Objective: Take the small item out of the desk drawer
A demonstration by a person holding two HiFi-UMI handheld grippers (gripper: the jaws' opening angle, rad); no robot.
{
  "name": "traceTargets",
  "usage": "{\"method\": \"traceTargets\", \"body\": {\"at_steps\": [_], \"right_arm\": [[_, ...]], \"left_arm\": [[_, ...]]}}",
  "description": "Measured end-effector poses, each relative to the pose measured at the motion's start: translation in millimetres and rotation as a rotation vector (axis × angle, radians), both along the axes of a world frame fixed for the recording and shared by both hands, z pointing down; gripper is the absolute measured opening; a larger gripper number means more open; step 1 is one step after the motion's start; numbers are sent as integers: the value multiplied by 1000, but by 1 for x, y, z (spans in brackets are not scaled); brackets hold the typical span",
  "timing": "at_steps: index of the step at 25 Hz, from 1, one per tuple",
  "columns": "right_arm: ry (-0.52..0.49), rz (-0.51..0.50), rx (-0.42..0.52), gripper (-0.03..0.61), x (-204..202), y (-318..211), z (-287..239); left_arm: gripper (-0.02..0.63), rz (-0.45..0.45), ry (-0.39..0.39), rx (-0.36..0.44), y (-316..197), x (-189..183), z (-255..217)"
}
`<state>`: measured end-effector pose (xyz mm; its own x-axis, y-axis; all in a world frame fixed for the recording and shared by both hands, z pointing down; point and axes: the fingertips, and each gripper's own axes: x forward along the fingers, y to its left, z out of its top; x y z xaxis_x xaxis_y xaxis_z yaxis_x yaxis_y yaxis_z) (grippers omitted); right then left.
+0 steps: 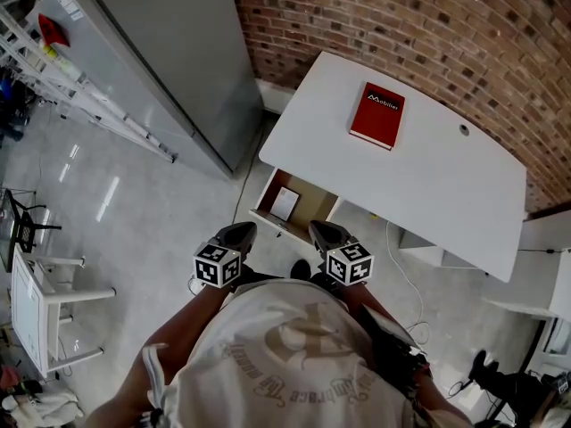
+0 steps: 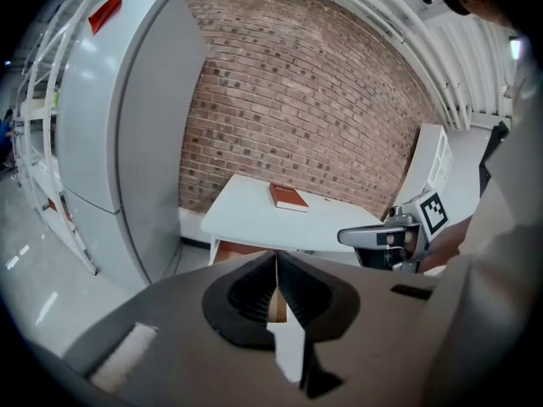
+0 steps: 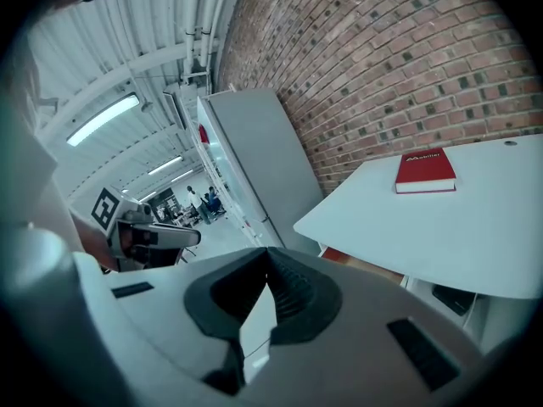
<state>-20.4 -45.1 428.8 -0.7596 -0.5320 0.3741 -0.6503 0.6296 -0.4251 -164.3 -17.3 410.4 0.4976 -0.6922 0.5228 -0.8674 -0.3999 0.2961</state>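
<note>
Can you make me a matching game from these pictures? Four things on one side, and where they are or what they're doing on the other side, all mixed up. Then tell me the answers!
Things:
1. book
2. small white item
3. left gripper
4. drawer

Places and states:
A. pulled open
B. lying on the white desk
C. shut, holding nothing
D. inside the drawer

Right pairs: 1-B, 2-D, 3-C, 4-A.
</note>
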Motion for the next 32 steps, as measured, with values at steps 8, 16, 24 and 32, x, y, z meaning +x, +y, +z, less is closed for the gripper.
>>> {"method": "traceTargets", "body": {"at_steps": [8,16,24,32], "right_arm": [[-14,-14,6,5,-8,-9,-1],[3,27,-39,5,3,3,15],[17,76,-78,5,14,12,28],[20,89,-117,5,12,15,45]], "left_arm": [[9,-22,-9,-9,-5,-7,1],[9,-7,6,-33,-8,-4,14],[9,17,14,-62,-21,4,31],[11,-1,4,-85,-29,-3,51]]}}
